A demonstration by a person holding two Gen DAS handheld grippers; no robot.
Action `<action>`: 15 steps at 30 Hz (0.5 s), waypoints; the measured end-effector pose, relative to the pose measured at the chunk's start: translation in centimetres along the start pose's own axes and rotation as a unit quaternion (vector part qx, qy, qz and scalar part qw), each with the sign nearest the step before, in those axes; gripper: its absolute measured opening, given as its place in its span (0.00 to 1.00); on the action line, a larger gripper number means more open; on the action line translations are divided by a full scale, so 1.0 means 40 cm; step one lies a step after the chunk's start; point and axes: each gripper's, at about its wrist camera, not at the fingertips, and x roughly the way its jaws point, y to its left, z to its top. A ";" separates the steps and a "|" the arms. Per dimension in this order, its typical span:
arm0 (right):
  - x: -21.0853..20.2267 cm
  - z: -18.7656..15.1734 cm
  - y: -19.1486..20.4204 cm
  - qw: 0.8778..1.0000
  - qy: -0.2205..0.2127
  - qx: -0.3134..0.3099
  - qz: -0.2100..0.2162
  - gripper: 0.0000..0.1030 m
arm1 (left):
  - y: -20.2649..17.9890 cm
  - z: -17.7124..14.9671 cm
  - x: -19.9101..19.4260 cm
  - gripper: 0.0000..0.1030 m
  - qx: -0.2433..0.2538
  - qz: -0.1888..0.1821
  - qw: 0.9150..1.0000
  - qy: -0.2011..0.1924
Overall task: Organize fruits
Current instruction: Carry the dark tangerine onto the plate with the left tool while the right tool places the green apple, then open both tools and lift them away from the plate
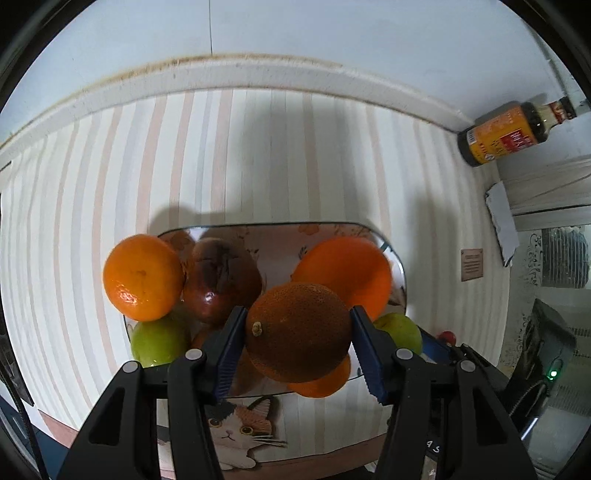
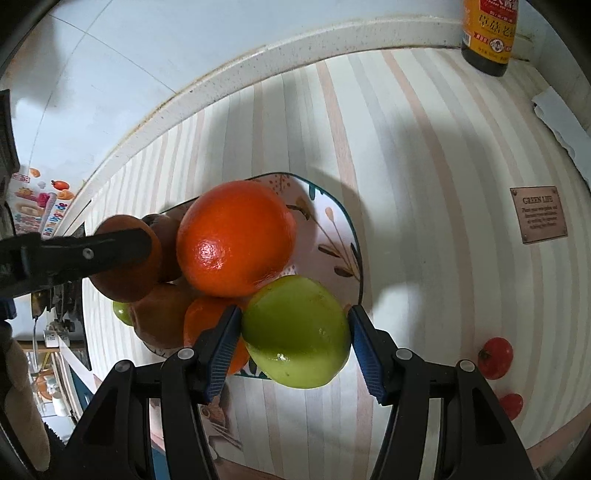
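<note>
My left gripper (image 1: 299, 314) is shut on a dark, brownish orange (image 1: 299, 332), its blue pads pressing both sides. My right gripper (image 2: 294, 314) is shut on a green apple (image 2: 295, 332). Both fruits hang over a patterned plate (image 2: 332, 236) of fruit. In the left wrist view the plate (image 1: 399, 266) carries a tangerine (image 1: 142, 277), a dark red-brown fruit (image 1: 221, 280), a bright orange (image 1: 347, 273) and another green apple (image 1: 159, 341). The right wrist view shows the big orange (image 2: 236, 238) and a black finger (image 2: 110, 251) of my left gripper across the dark orange (image 2: 125, 280).
A striped cloth (image 2: 424, 184) covers the table, and a cat picture (image 1: 236, 432) is at its near edge. A dark sauce bottle (image 2: 487, 33) stands at the back right. Two small tomatoes (image 2: 495, 358) (image 2: 511, 404) lie right of the plate, near a brown label (image 2: 538, 214).
</note>
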 end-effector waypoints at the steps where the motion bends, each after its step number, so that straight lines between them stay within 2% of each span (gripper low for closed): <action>1: 0.009 0.001 0.002 1.000 0.001 0.001 -0.001 0.60 | 0.001 0.001 0.005 0.52 -0.001 0.003 1.000 0.003; 6: 0.029 -0.002 -0.008 1.000 0.007 0.019 0.004 0.61 | 0.003 0.000 0.023 0.52 -0.002 0.021 1.000 0.006; 7: 0.032 -0.002 -0.008 1.000 0.009 0.023 0.007 0.62 | 0.004 0.000 0.024 0.53 -0.004 0.028 1.000 0.002; 8: 0.035 0.003 -0.004 1.000 0.011 0.025 0.010 0.68 | 0.006 0.000 0.024 0.53 -0.005 0.032 0.999 -0.001; 11: 0.025 0.006 0.003 1.000 0.007 0.024 0.004 0.87 | 0.014 0.003 0.013 0.69 -0.012 0.025 1.000 -0.011; 13: 0.016 0.006 0.004 1.000 0.010 0.024 0.003 0.89 | 0.020 0.005 0.003 0.83 -0.015 0.026 0.999 -0.017; 15: 0.004 0.005 0.008 1.000 0.011 0.020 -0.009 0.91 | 0.028 0.001 -0.012 0.84 -0.019 0.025 0.999 -0.021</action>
